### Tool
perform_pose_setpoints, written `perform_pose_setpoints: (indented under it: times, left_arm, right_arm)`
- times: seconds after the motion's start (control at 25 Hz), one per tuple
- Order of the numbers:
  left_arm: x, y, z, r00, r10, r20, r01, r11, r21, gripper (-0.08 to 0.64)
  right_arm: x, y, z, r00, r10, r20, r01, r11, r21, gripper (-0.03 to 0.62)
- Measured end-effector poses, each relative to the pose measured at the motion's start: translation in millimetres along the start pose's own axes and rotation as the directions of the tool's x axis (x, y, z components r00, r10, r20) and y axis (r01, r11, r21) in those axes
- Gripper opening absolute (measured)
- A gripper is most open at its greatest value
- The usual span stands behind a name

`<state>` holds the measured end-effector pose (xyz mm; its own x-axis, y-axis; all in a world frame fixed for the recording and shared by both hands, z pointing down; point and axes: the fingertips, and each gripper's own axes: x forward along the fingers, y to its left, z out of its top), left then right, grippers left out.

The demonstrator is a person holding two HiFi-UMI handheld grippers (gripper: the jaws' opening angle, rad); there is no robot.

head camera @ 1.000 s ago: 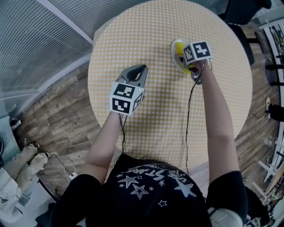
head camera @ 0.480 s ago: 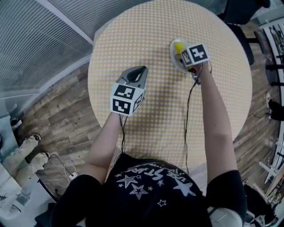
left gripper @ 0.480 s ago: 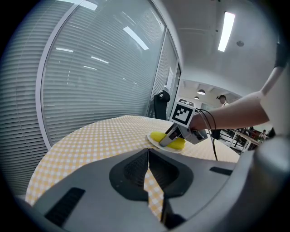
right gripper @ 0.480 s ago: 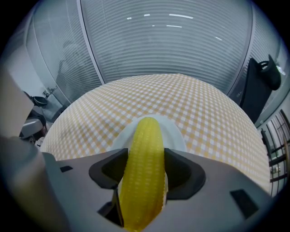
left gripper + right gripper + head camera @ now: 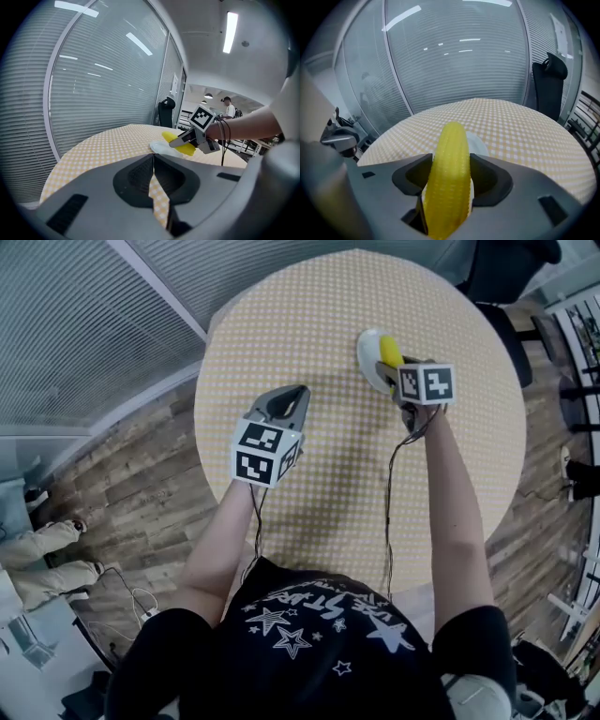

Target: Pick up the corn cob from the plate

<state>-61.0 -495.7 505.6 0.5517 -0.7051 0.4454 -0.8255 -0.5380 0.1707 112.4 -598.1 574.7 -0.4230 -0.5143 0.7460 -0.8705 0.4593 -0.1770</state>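
Note:
The yellow corn cob stands lengthwise between the jaws of my right gripper, which is shut on it. In the head view the corn cob sticks out from the right gripper over the small white plate on the round table. The left gripper view shows the cob held a little above the plate. My left gripper hovers over the table's middle, left of the plate, its jaws together with nothing between them.
The round table has a yellow checked cloth. Slatted glass walls curve round its far left. A dark office chair stands beyond the table. Wooden floor lies to the left of the table.
My right gripper has risen and tipped, lifting the corn cob off the plate. The left gripper has drifted slightly.

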Motion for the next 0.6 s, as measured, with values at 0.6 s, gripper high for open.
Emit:
perform_pose_setpoints:
  times: [0.6]
  left_arm:
    - [-83, -70, 14, 0.996, 0.045, 0.079, -0.044, 0.999, -0.01, 0.011]
  right_arm:
    - [-156, 97, -5, 0.895, 0.253, 0.367, -0.284, 0.958, 0.033, 0.261]
